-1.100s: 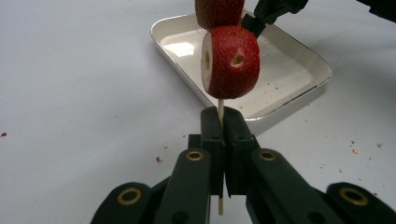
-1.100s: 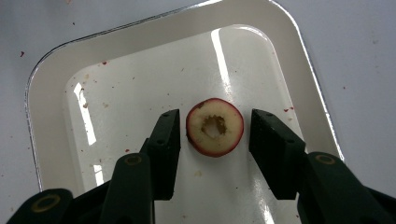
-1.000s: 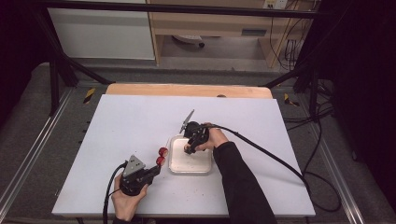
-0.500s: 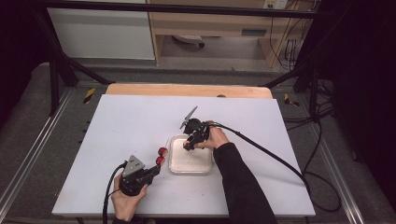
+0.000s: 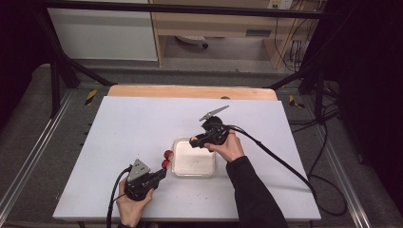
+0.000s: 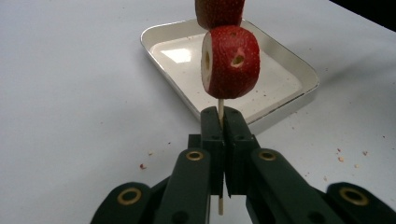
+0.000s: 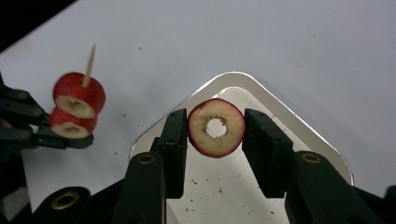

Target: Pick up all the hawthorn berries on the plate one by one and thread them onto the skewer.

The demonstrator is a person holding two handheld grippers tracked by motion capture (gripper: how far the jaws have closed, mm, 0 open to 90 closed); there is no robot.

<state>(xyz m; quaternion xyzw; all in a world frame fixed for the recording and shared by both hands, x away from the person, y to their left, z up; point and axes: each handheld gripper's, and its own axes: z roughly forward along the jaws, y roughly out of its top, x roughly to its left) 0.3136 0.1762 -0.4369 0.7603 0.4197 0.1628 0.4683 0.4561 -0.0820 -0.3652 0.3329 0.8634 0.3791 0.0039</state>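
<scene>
Down at the lower left of the high view, the left hand (image 5: 129, 209) lies low on the white table (image 5: 133, 128), its left gripper (image 5: 159, 175) pointing up and to the right toward the tray (image 5: 177, 167). The right hand (image 5: 231, 148) sits just right of centre with the forearm running down to the bottom edge, and the right gripper (image 5: 194, 141) points left over the tray's upper edge.

Seen from the left gripper view, the jaws are pressed together on a thin wooden skewer (image 6: 221, 112), which stands upright and carries two red fruit slices (image 6: 229, 61), the upper one cut off by the top of the frame. The right gripper view adds what the high view cannot resolve: its jaws have just been closing and now pinch a single ring slice (image 7: 216, 127) by its dark red skin, above the tray's rounded corner. This slice is pale inside with a round cored hole. At that view's left edge the skewer's bare pointed tip rises above the two threaded slices.

The tray is shallow, glossy white, with rounded corners and small reddish crumbs scattered over it.
</scene>
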